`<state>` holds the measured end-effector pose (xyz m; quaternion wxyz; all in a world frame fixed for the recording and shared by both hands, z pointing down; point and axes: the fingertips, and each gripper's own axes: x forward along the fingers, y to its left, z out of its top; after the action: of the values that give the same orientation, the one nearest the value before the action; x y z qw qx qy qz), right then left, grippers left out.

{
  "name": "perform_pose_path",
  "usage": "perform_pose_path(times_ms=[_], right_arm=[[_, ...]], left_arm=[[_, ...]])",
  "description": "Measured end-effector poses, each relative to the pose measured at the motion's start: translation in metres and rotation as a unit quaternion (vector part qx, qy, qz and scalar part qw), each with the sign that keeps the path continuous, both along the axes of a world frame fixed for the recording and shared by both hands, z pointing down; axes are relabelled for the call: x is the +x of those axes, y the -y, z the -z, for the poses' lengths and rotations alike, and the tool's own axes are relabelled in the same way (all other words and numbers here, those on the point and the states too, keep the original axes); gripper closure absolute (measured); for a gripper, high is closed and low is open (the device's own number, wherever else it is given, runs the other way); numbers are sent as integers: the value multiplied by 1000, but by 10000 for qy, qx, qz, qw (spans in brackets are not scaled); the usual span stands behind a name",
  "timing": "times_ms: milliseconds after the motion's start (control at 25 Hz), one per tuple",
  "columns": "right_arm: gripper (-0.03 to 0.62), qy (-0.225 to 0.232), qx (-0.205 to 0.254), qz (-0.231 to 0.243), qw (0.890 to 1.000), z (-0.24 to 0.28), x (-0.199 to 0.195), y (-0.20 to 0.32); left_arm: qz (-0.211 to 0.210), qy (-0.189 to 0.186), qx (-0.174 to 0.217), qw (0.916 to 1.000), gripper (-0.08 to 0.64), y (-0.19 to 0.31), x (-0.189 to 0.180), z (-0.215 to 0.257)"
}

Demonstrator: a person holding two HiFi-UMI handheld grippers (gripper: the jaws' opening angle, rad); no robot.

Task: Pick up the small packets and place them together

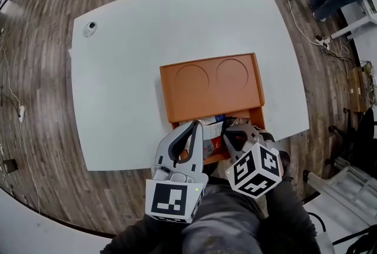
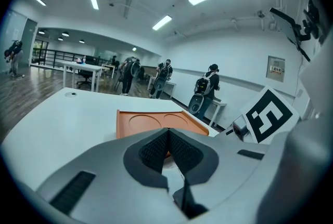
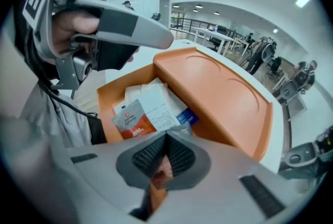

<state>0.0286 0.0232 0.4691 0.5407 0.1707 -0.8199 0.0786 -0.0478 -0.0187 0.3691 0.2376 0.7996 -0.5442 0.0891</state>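
while r gripper [image 3: 165, 141] pinches 1 packet [image 3: 162, 173], packet pile [image 3: 148, 108] just ahead

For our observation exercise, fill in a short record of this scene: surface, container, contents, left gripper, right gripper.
surface: white table
container: orange tray, two round recesses, open compartment at the person's end
contents: small packets, overlapping in the compartment
left gripper: shut, nothing between its jaws
right gripper: shut, pointing down at the packets
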Motion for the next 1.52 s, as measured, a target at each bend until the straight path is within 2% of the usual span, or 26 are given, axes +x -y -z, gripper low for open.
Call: perform_pose_path(times_ms=[120, 280, 320, 360, 400, 480, 640, 840, 960, 1080, 1280, 1520], right_arm=[[591, 2, 116, -111, 9999, 8, 7, 0], [591, -224, 200, -166, 9994, 6, 15, 4], [532, -269, 133, -147, 9994, 4, 16, 4], [422, -296, 31, -115, 9995, 1, 16, 3], [365, -307, -79, -81, 9995, -1, 15, 1], [339, -356, -247, -29, 9991, -6, 14, 0], [341, -768, -405, 143, 9961, -15, 16, 0], [480, -976, -212, 280, 9946, -16, 17, 4], [536, -859, 9, 117, 9962, -11, 17, 11], [564, -654, 225, -74, 9976, -4, 18, 15], [572, -226, 734, -265, 9967, 25, 14, 18], [572, 298, 1306, -280, 9906, 81, 5, 13]], left_arm=[[25, 8, 60, 10000, 563, -6, 1, 5], [6, -20, 76, 10000, 563, -4, 0, 9], [3, -30, 81, 10000, 563, -3, 0, 10], [7, -40, 90, 10000, 563, -2, 0, 9], [12, -52, 93, 9999, 563, -2, 0, 9], [-2, -90, 46, 9999, 563, -1, 1, 8], [33, -147, -49, 9999, 563, 6, -4, 1], [10, -136, -94, 9999, 563, 13, -10, -4], [-49, -134, -81, 9999, 563, 12, -5, -2], [-115, -101, -53, 9999, 563, 9, 0, 0], [-101, 8, 126, 9999, 563, 1, 2, 11], [-22, 192, 562, 9982, 563, -14, 2, 54]])
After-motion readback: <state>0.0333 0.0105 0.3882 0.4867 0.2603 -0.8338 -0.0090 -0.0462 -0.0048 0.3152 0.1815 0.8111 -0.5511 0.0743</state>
